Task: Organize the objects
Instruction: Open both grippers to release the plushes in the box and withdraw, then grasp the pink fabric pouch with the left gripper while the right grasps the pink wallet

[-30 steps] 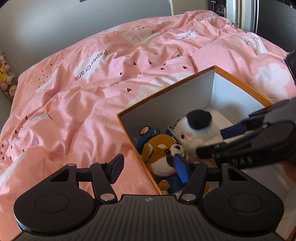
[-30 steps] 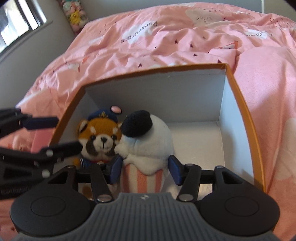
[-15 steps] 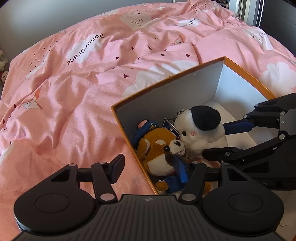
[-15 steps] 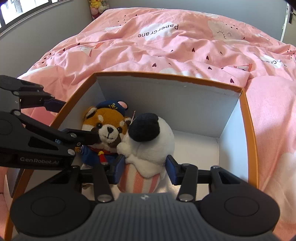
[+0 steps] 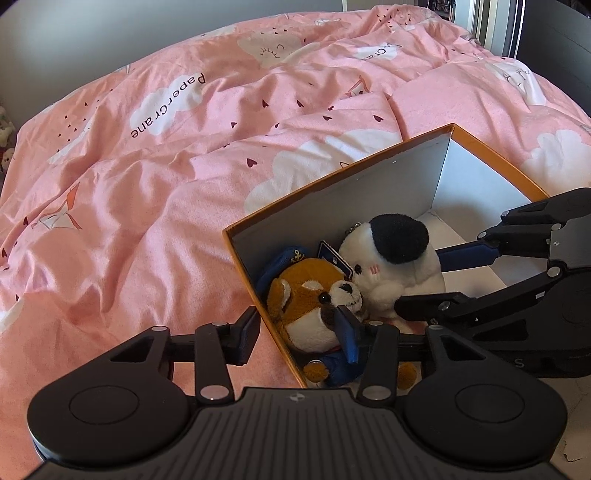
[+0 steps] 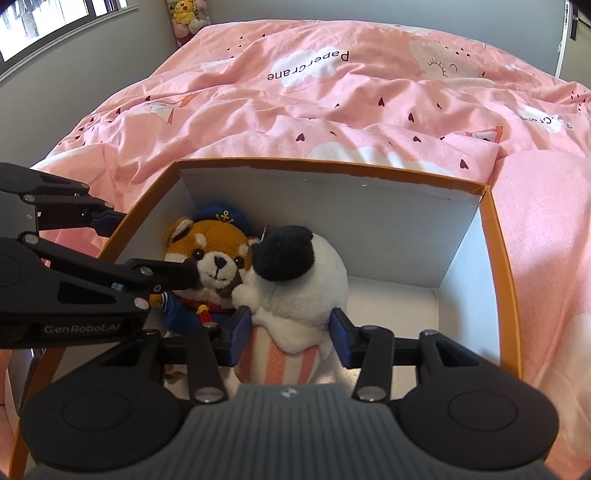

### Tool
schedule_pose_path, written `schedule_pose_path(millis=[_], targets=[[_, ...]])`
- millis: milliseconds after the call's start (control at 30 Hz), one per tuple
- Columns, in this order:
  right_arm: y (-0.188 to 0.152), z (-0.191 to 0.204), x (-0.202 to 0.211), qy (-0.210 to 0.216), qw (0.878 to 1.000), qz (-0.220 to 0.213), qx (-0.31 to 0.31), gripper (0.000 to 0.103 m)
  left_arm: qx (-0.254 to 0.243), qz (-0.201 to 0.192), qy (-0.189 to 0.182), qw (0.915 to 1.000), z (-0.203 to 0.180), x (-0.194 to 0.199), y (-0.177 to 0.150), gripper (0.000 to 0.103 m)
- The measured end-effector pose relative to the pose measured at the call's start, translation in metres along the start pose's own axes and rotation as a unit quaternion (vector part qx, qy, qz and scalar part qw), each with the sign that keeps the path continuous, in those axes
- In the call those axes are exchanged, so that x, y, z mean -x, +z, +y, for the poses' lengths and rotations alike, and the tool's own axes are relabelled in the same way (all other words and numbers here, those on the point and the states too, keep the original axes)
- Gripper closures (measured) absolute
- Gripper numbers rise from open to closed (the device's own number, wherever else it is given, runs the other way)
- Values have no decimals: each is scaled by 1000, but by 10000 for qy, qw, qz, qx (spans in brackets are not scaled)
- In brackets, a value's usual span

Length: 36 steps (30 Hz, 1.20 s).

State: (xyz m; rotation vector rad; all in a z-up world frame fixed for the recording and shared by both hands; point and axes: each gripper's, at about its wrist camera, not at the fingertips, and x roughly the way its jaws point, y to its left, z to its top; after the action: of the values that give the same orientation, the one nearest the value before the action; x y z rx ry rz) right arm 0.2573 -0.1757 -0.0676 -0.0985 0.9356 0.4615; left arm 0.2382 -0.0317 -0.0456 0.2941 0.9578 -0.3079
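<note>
A white plush with a black patch (image 6: 295, 280) and a pink-striped base sits upright in an orange-rimmed cardboard box (image 6: 495, 236) on a bed, framed between the two blue pads of the right tool (image 6: 288, 332). The pads stand at either side of the toy's lower body, close against its fur, though whether they press on it cannot be told from these views. In the left wrist view the same plush (image 5: 395, 258) shows a small embroidered pink mark on its cheek and a metal chain at its top.

Just to the left of it, touching its side, sits a red panda plush (image 6: 218, 266) in a navy sailor cap bearing a gold anchor badge. The left tool (image 5: 295, 332) stands released, its pads spread wide and straddling the box's near left wall: one pad lies outside over the bedding, the other inside beside the panda's (image 5: 314, 306) muzzle. Seen from the right wrist camera, the left tool's (image 6: 147, 251) body reads "GenRobot.AI" in pale letters, and its dark lower finger (image 6: 162, 275) reaches to the panda's cheek. In the left view the right tool (image 5: 424, 280) comes in from the right, one finger on each side of the white toy.

The rest of the box floor, to the right of the right tool, is plain white. Around the box spreads a pink duvet (image 6: 369, 110) printed with white clouds, small dark hearts and the words "PaperCrane". More soft toys (image 6: 188, 18) sit piled at the bed's far corner, under a window (image 6: 55, 22).
</note>
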Motion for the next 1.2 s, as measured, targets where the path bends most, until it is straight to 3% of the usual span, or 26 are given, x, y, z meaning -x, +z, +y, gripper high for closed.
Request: schedule_pose_path(millis=[67, 200, 467, 600, 767, 900, 967, 1067, 1200], targets=[[-1, 2, 3, -35, 10000, -3, -7, 48, 7, -43, 43, 10000, 1, 4, -2, 43], [-5, 6, 10, -122, 9999, -49, 6, 34, 168, -189, -38, 9997, 7, 21, -6, 38], [-13, 23, 53, -376, 9973, -612, 120, 32, 310, -457, -141, 9984, 31, 84, -16, 37], [-7, 47, 81, -53, 9936, -1095, 256, 32, 442, -428, 11, 9981, 56, 115, -21, 37], [9, 89, 96, 380, 9888, -1329, 563, 29, 774, -232, 229, 9965, 89, 142, -37, 37], [16, 125, 88, 763, 9869, -1168, 814, 31, 1228, 161, 426, 9914, 116, 146, -59, 37], [16, 142, 79, 856, 9865, -1006, 973, 34, 1531, 353, 343, 9870, 126, 143, -72, 37], [13, 161, 64, 962, 9864, -707, 1125, 48, 1967, 639, 154, 9783, 138, 132, -90, 37], [10, 176, 45, 1006, 9863, -406, 1242, 55, 2594, 825, 19, 9623, 151, 114, -111, 37]])
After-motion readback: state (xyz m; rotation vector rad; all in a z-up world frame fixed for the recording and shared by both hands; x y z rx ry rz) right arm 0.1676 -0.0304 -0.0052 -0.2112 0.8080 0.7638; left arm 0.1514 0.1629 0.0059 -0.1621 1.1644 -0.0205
